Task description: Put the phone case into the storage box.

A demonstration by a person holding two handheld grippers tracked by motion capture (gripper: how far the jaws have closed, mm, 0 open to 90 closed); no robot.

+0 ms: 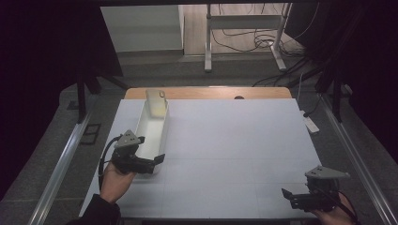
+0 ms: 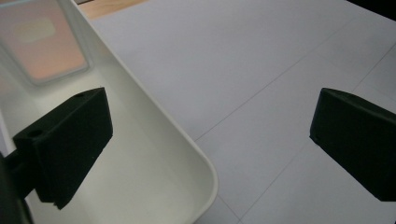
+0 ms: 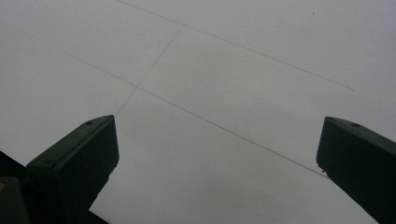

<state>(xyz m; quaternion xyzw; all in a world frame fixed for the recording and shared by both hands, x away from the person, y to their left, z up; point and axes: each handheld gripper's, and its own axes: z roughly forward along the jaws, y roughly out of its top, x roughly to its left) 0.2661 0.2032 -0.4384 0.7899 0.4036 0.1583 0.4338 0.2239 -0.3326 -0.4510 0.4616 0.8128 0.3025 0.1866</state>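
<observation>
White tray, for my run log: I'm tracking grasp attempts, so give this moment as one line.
left hand-held gripper: open, straddling near wall of white tray | flat card: leaning at tray's far end | right hand-held gripper: open, over bare table

We see a white table top (image 1: 225, 150) with faint seams, a wooden edge (image 1: 206, 92) at its far side, a white power strip (image 1: 310, 124) beside its right edge, a metal stand (image 1: 244, 28) beyond, and cables (image 1: 256, 40) on the floor.

Probably lab: black curtains (image 1: 42, 56), floor cables (image 1: 248, 40), white-covered table (image 1: 225, 140).
</observation>
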